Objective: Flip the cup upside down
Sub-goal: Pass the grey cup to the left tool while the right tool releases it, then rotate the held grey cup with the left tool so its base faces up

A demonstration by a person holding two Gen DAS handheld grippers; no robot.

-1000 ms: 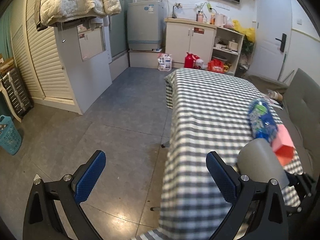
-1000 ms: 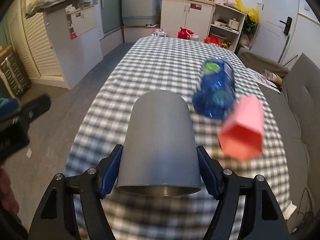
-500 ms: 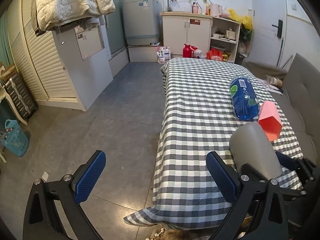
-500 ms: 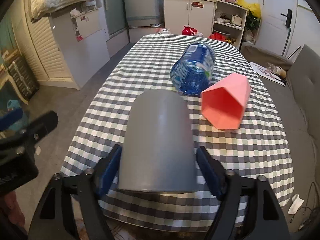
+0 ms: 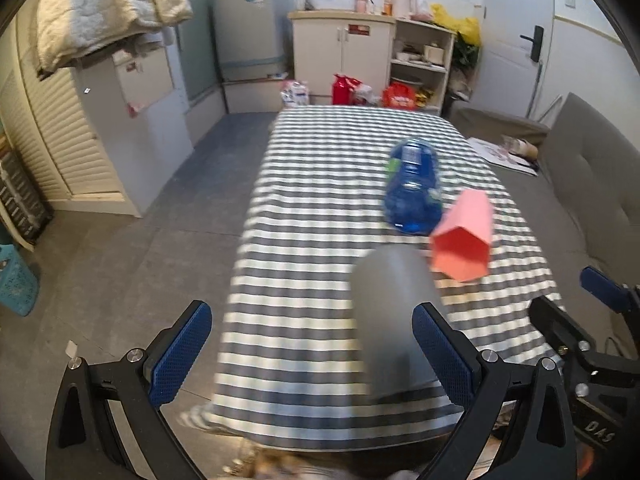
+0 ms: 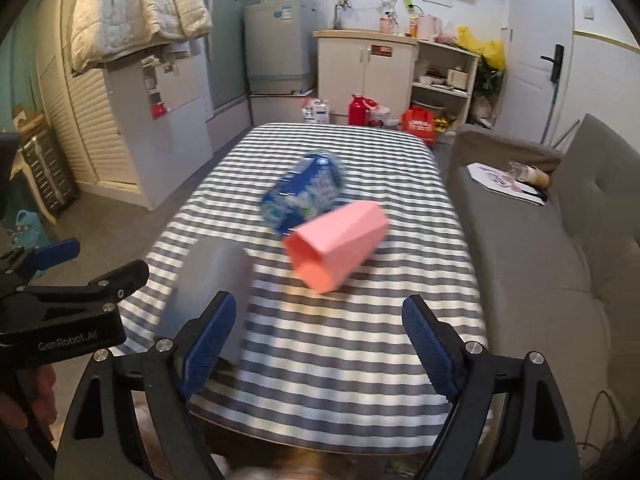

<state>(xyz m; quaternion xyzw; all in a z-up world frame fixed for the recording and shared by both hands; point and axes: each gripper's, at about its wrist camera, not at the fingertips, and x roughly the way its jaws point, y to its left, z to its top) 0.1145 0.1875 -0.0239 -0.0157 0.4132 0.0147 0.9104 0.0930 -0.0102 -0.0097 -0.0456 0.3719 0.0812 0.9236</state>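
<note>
A grey cup [image 5: 394, 316] stands upside down, mouth down, near the front edge of the checked table [image 5: 320, 200]. It also shows, blurred, at the left of the right wrist view [image 6: 210, 284]. My left gripper [image 5: 310, 344] is open and empty, with its right finger in front of the cup. My right gripper [image 6: 320, 340] is open and empty, to the right of the cup; its left finger overlaps the cup's lower edge.
A pink faceted cup [image 6: 336, 246] lies on its side mid-table, with a blue water bottle [image 6: 302, 196] lying just behind it. A grey sofa [image 6: 560, 248] runs along the table's right side. White cabinets [image 5: 132, 128] and open floor are to the left.
My right gripper has opened and let go of the grey cup, then shifted right. The cup now stands on the table. The left gripper has swung right, toward the table.
</note>
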